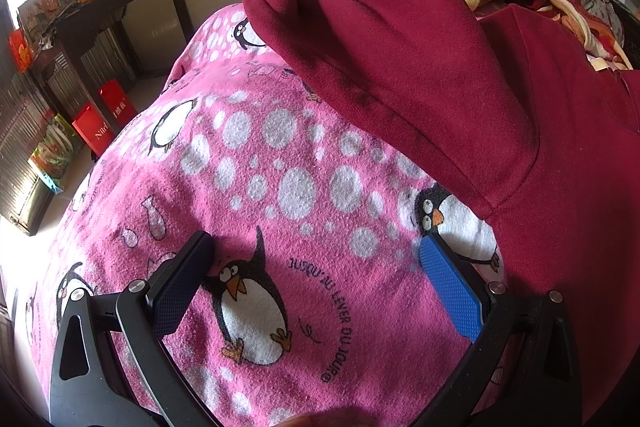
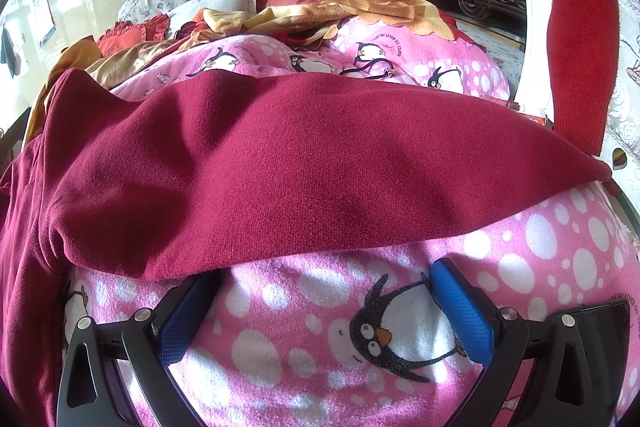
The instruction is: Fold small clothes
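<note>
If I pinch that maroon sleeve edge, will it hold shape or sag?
Likely sag: the maroon garment drapes in soft folds over the penguin blanket. Its fleecy weave probably grips well. The right tongs stand open beside its hem.

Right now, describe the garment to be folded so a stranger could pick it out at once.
Start at the bed under the pink penguin blanket. Spread across it lies the maroon sweatshirt, just beyond both open grippers, the left gripper and the right gripper. It is plain dark red, unlike the patterned blanket and the orange-yellow throw behind.
</note>
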`<action>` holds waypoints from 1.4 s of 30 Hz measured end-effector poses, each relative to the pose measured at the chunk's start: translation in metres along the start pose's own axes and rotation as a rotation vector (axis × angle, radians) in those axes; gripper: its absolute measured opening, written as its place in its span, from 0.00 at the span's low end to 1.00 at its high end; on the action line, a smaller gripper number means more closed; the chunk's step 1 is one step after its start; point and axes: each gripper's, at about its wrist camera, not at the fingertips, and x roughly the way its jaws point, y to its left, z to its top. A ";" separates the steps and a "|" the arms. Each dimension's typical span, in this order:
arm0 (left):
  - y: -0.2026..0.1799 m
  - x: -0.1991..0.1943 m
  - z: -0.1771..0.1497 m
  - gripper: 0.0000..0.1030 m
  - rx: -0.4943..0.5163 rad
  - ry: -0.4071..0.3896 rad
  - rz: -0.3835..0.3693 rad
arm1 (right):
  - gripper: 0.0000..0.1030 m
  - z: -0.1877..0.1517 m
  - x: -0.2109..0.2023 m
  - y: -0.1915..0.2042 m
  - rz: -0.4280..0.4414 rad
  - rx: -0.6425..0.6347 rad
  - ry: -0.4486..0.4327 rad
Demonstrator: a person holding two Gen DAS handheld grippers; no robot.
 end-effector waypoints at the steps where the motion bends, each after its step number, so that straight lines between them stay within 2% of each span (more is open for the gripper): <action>1: 0.000 0.000 0.000 1.00 -0.001 0.000 -0.001 | 1.00 0.000 0.000 0.000 0.000 0.000 0.001; 42: -0.002 -0.003 0.000 1.00 0.001 0.003 0.002 | 1.00 -0.001 0.001 0.000 0.001 0.001 -0.001</action>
